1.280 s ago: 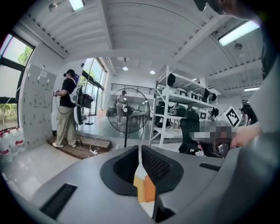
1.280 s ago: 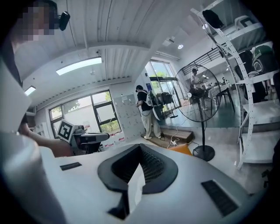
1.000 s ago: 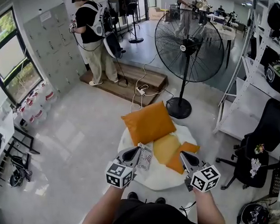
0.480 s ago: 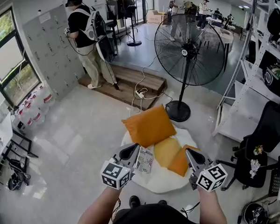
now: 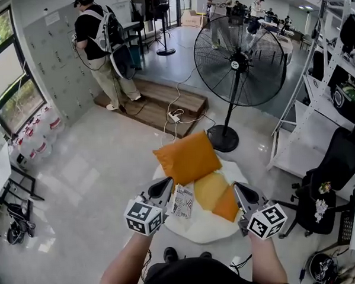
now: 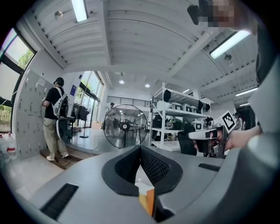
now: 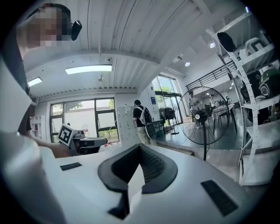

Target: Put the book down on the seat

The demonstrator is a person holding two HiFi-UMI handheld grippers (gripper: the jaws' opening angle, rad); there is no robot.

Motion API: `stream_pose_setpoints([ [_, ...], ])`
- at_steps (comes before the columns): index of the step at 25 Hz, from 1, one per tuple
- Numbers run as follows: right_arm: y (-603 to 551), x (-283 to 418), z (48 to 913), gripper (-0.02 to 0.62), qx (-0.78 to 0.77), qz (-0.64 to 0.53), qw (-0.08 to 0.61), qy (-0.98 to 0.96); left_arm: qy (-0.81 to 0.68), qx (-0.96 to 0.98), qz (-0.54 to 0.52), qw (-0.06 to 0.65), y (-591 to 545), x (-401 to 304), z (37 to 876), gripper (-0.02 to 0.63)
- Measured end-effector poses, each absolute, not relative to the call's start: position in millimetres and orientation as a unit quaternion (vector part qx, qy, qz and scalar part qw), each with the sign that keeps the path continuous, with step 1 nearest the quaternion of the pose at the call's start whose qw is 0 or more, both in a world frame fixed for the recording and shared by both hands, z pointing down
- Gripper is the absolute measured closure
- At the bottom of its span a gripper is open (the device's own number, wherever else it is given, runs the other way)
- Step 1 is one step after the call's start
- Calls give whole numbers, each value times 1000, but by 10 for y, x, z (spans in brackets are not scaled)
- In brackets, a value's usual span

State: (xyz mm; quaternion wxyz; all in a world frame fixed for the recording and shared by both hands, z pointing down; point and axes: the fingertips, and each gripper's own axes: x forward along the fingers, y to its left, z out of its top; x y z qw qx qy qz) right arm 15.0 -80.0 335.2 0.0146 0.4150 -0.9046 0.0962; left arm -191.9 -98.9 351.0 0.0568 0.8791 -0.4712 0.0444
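The book (image 5: 182,202), with a black-and-white patterned cover, lies on the round white seat (image 5: 200,227) beside the orange cushions. No gripper touches it. In the head view my left gripper (image 5: 166,184) hovers just left of the book, jaws shut and empty. My right gripper (image 5: 237,188) is held over the seat's right side, also shut on nothing. Its jaws meet at the tip in the right gripper view (image 7: 140,147), as those of the left gripper (image 6: 140,148) do in the left gripper view. Both point level across the room.
A large orange cushion (image 5: 187,157), a yellow one (image 5: 211,189) and a smaller orange one (image 5: 228,206) lie on the seat. A big standing fan (image 5: 240,64) is behind it, metal shelving (image 5: 318,101) and a black office chair (image 5: 336,171) to the right. A person (image 5: 98,47) stands far left.
Both grippers have stayed shut and drifted only slightly over the seat. The book has not moved. The person at the back has stepped left.
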Motion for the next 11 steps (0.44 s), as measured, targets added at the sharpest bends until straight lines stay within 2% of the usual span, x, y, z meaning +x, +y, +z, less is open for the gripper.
stream_pose_setpoints([
  [11,-872,261,3417,586,427,108,13,-897,-465,881,51,78,-1128,-1899,3612,603],
])
